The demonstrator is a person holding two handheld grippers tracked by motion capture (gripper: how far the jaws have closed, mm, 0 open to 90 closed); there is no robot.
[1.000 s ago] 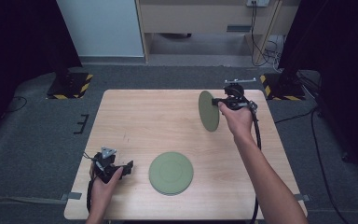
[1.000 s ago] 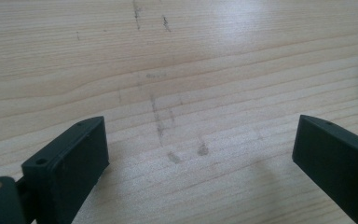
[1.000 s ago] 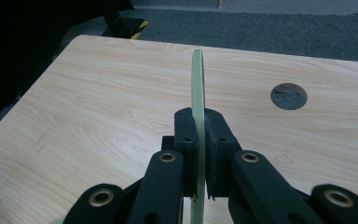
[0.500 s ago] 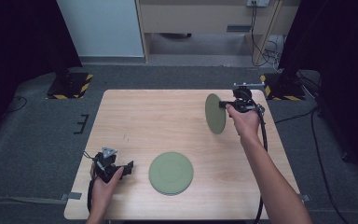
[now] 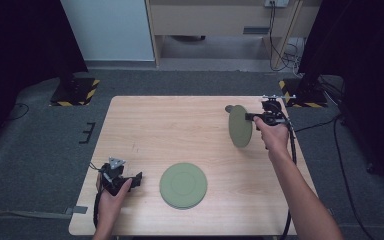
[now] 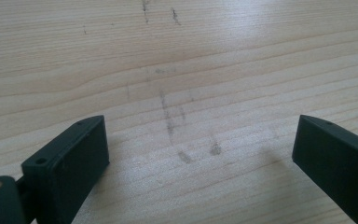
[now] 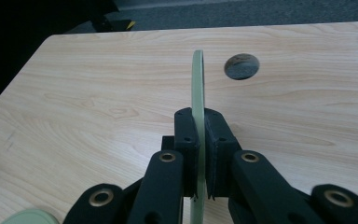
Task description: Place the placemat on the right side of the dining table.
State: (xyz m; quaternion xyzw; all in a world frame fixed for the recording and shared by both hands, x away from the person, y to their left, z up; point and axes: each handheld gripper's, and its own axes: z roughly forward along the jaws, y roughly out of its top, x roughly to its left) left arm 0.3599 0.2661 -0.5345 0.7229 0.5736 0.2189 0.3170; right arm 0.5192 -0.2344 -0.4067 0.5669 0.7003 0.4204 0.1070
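A green plate (image 5: 240,126) is held on edge above the right part of the wooden table (image 5: 180,125) by the right gripper (image 5: 252,117), whose jaws are clamped on the plate's rim. In the right gripper view the plate (image 7: 198,93) is seen edge-on, standing upright as a thin pale green line between the two black fingers (image 7: 186,135), which press on it from either side. A round dark hole (image 7: 241,66) in the table top is seen just beyond the plate and a little to its right in that view. A second green plate (image 5: 183,185) is laid flat on the table near the front edge, about midway between the two hands and well apart from the held one; a sliver of it (image 7: 28,217) is seen at the lower left corner of the right gripper view. The left gripper (image 5: 130,181) is rested at the front left of the table, near the flat plate but not touching it. In the left gripper view its fingers (image 6: 70,158) are seen spread wide apart, with nothing but bare, lightly marked wood (image 6: 177,93) between them.
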